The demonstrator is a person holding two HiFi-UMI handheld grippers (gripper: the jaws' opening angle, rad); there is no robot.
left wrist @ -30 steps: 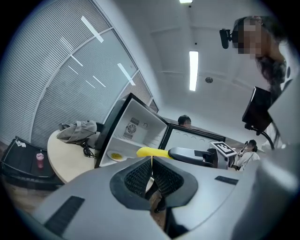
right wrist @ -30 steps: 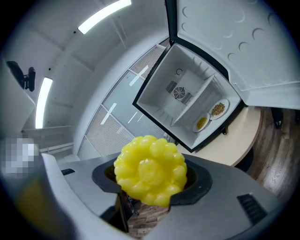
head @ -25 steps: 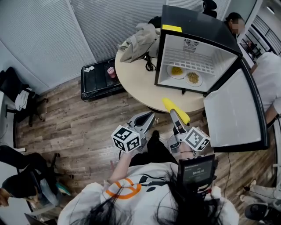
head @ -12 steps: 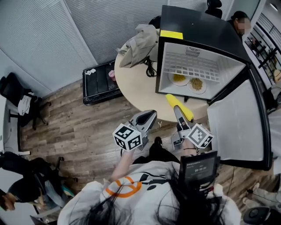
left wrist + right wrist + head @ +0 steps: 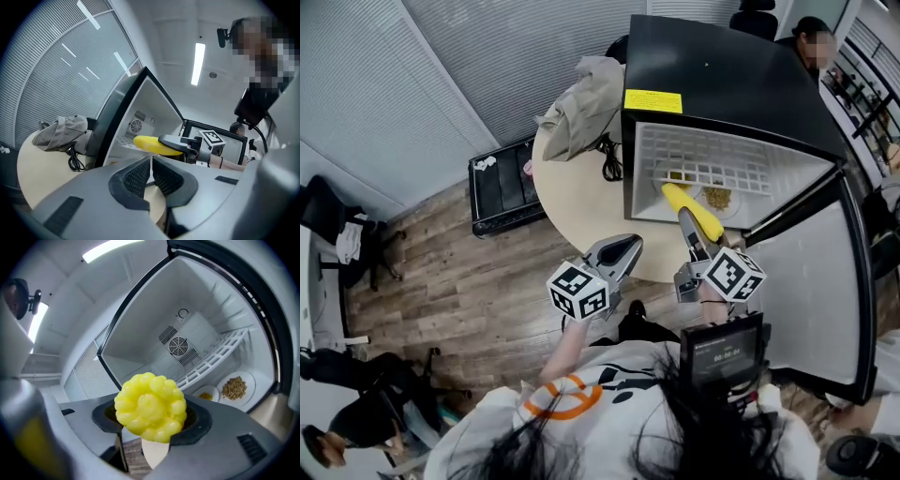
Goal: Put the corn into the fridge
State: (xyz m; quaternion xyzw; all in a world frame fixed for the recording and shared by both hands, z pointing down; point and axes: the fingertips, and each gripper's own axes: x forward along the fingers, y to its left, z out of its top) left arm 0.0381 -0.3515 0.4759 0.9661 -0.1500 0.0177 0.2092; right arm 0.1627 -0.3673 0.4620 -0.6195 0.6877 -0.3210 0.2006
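— Which step is in hand?
— The carry-in. The right gripper has its fingers clamped on the yellow corn cob, held in the air at the mouth of the open black mini fridge on the round beige desk. The left gripper has its fingers pressed together on nothing.
— And next?
— I'd judge: reach deeper, lower the cob onto the white wire shelf, then let go.

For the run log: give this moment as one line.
right gripper: shut on corn | corn: at open fridge mouth | left gripper: shut, empty
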